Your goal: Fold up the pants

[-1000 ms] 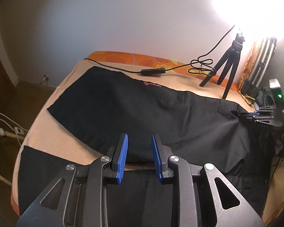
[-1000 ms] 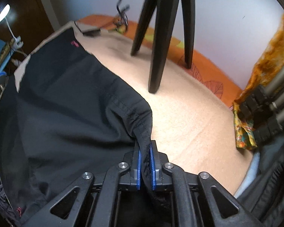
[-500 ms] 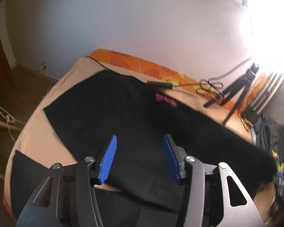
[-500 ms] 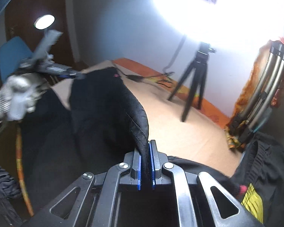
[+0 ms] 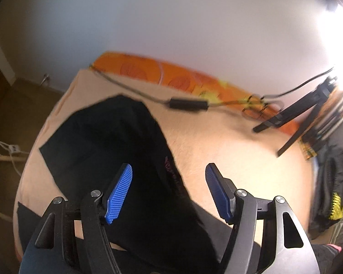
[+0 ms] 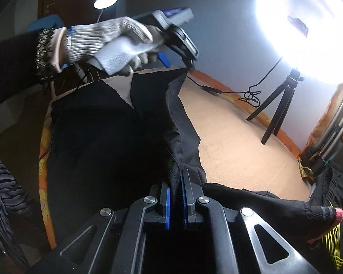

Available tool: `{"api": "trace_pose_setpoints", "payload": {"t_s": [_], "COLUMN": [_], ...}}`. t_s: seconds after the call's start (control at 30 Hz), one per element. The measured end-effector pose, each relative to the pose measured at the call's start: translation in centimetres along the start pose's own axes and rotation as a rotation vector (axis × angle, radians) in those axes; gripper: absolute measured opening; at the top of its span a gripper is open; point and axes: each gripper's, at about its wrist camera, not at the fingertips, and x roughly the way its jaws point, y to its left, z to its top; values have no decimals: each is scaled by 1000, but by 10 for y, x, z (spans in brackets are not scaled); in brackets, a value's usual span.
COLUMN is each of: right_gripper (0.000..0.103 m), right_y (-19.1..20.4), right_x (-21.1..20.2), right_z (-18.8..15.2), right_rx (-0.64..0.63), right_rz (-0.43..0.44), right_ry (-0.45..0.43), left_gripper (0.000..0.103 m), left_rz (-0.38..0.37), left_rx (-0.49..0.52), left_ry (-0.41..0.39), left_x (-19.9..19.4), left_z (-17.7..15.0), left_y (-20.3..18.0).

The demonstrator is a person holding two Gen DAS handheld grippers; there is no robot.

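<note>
The black fabric pants (image 5: pixel 116 146) lie across the left part of a bed covered in a peach blanket (image 5: pixel 228 150), one edge lifted. The left gripper (image 5: pixel 169 189), held in a grey knitted-glove hand (image 6: pixel 109 45), hangs over them, its blue-padded fingers (image 5: pixel 119 194) opening with nothing pinched between them. The right gripper (image 6: pixel 176 201) has its fingers clamped narrowly on the raised pants hem. Farther right stands a small black tripod (image 6: pixel 279 105).

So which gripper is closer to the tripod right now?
Right, as far as I can judge. The right gripper, shut on the pants, is nearer the tripod. The left gripper, jaws opening, hovers farther along the bed.
</note>
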Motion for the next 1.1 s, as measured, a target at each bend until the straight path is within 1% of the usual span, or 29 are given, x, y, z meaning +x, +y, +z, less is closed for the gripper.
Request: {"api": "trace_pose_setpoints", "payload": {"t_s": [0.1,0.2,0.23,0.27,0.3,0.33,0.4,0.43,0.6,0.7,0.77,0.87,0.97,1.1], "right_gripper": [5,5,5,5,5,5,5,5,5,5,5,5,5,5], "right_y": [-2,-3,-3,-5,-3,-2,-1,-1,4,13,20,34,51,79], "right_x": [-3,-5,-6,-4,-5,-7,-9,-9,-13,-21,-29,-42,-51,-55], "right_z": [-2,-4,-5,-5,-5,-6,-7,-7,-7,-10,-10,-15,-24,-45], "right_rx": [13,16,15,10,6,2,4,2,-6,-31,-46,-78,-103,-141], "right_rz": [6,8,8,7,4,0,-1,-6,-36,-60,-71,-89,-86,-68], "right_ry": [-7,-10,-10,-10,-11,-12,-12,-13,-18,-25,-31,-41,-35,-6], "left_gripper": [66,66,61,54,36,20,8,5,2,2,2,2,2,2], "left_rz": [60,88,85,74,64,53,42,38,-21,-40,-44,-58,-54,-53], "left_rx": [3,-24,-35,-48,-55,-62,-75,-77,-145,-153,-152,-174,-198,-246], "left_ry": [31,39,36,29,30,32,8,-11,-120,-190,-223,-278,-329,-338], "left_x": [17,29,31,32,34,35,32,29,-7,-40,-57,-86,-109,-118], "left_z": [-1,1,1,0,-1,-2,-7,-8,-20,-34,-45,-70,-108,-161], "left_y": [1,8,11,15,16,18,24,25,48,62,68,85,103,126]}}
